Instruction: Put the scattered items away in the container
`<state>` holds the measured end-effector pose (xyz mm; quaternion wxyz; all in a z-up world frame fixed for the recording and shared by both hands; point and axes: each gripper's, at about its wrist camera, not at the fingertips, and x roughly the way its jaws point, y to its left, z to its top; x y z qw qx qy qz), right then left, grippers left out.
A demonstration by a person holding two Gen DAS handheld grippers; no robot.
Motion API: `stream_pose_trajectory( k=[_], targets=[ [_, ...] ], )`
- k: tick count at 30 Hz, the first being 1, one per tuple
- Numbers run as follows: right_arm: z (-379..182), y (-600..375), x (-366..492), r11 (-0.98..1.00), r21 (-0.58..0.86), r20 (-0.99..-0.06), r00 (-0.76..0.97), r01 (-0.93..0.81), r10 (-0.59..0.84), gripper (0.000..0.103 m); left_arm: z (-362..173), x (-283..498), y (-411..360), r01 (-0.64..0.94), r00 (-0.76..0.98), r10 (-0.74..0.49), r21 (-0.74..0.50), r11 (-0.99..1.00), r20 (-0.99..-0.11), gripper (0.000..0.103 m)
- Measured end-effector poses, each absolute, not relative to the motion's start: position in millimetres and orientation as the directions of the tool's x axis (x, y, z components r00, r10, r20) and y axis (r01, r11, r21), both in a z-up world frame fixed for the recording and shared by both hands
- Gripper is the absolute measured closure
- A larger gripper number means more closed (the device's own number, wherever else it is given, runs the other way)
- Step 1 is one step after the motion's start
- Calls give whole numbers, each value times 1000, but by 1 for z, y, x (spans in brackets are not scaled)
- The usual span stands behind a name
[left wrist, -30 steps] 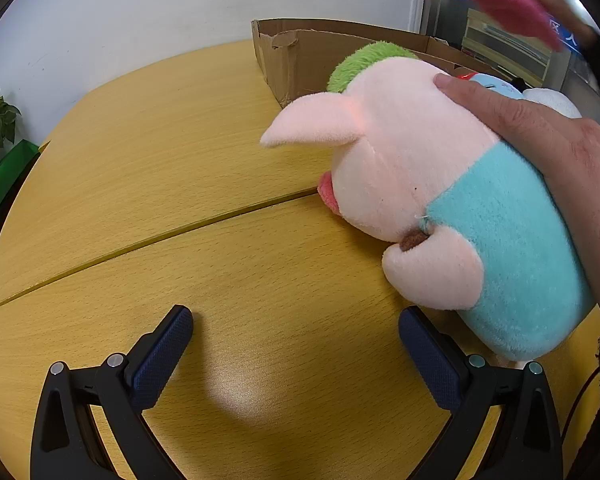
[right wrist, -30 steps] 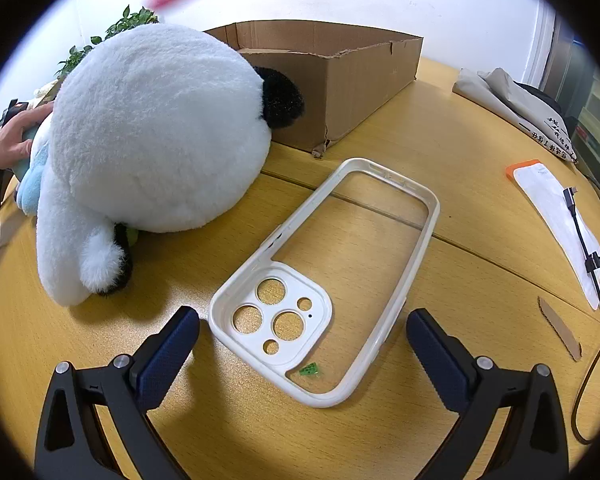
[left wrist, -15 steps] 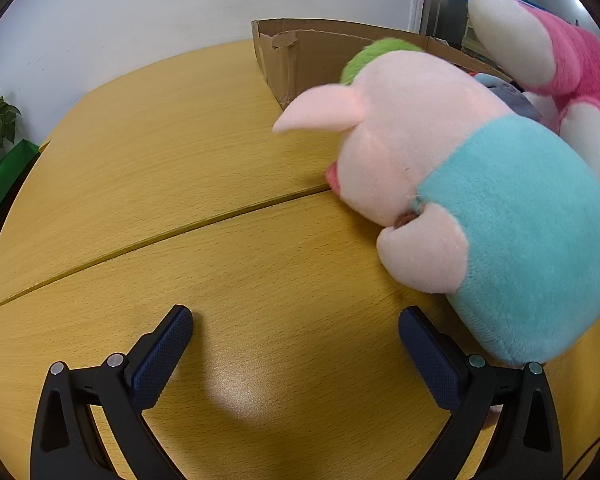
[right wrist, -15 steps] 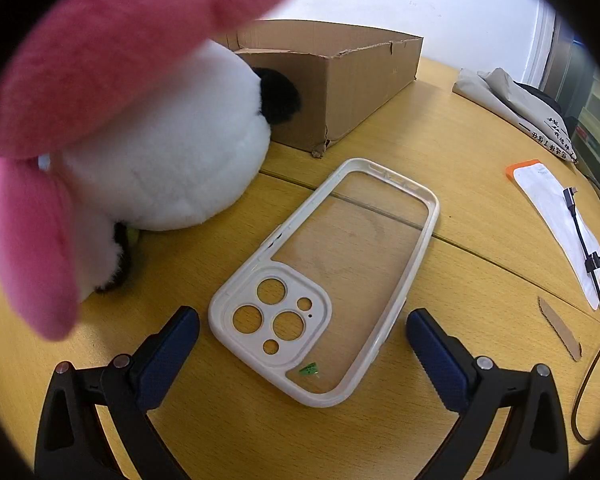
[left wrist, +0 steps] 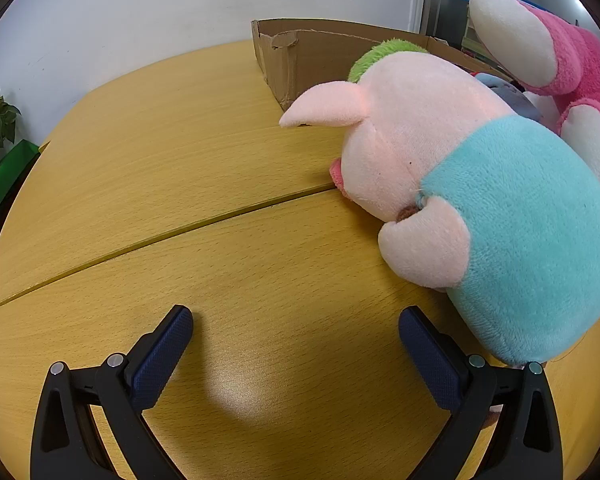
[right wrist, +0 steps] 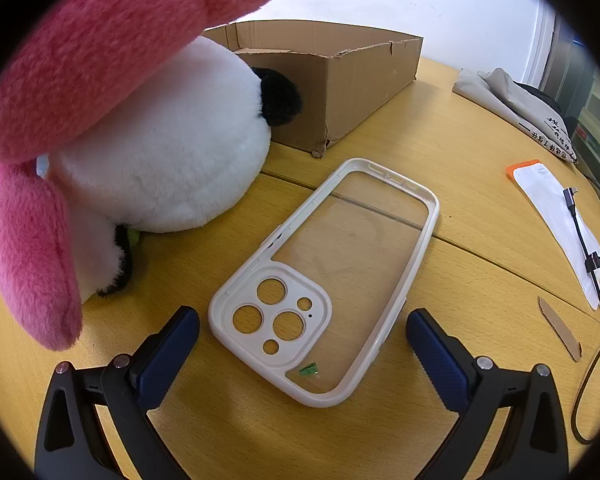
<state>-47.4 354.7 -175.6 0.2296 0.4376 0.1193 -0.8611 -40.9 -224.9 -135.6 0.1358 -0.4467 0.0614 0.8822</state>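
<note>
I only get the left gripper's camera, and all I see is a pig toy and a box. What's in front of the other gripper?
Observer: A white phone case lies flat on the table, just ahead of the open right gripper.
Child: Is there any other toy over there?
Observer: Yes, a fluffy white plush with black patches sits left of the case, against the cardboard box.
Child: Anything that isn't a toy?
Observer: A dark cable runs across a white packet with an orange end on the right side of the table.
</note>
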Motion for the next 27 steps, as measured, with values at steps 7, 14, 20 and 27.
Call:
stream_pose_trajectory(
  k=[7,14,20,27],
  targets=[
    [-176,354,-47,-869,-5,-808,-513,495,-288,0,-136,-41,-224,-287,-565,182,-14,-958,-805,0],
    [-176,351,-47,-895,-6,-808,-529,447,-259,0,-136,-33,-222,-243,-573,155,-13,-970,-805,0],
    [-176,354,-26,-896,-6,-808,-530,444,-258,0,-135,-12,-220,-215,-578,137,-12,-976,-805,0],
    [-176,355,10,-925,-9,-806,-551,379,-218,0,-132,37,-211,-148,-571,101,-19,-989,-815,0]
  ],
)
